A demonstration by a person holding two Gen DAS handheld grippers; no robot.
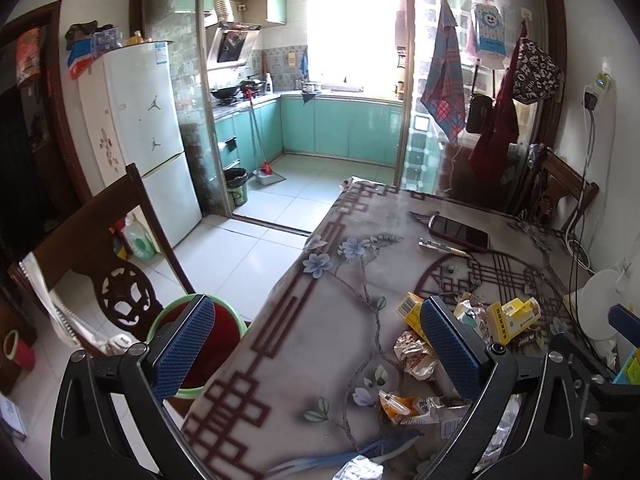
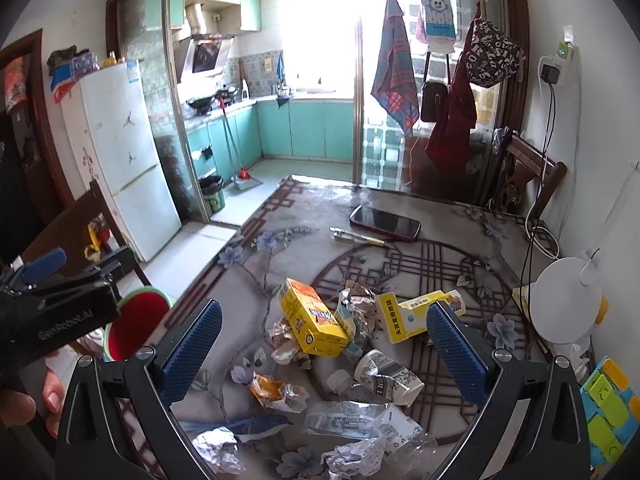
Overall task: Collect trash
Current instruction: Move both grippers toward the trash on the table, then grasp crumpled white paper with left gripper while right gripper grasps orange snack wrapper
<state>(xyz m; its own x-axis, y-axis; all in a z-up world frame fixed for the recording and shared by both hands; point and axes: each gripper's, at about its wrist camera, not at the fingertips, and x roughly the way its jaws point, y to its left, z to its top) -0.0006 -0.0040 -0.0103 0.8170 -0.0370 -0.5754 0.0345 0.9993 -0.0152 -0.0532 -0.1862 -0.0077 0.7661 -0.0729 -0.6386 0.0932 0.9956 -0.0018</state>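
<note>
Tabletop trash [image 2: 320, 344] lies between the gaping right tongs [image 2: 324, 350] (untouched).

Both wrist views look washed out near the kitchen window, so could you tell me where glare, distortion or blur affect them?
Left wrist view: the window is blown out to white; door frames bow from the fisheye. Right wrist view: the same window is overexposed, corners go dark, yet the yellow box and the phone stay legible.

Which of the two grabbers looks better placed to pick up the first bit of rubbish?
Probably the right gripper: it is open with the yellow carton and crumpled wrappers between its fingers. The left gripper, also open, sits over the table edge near the red bin.
</note>
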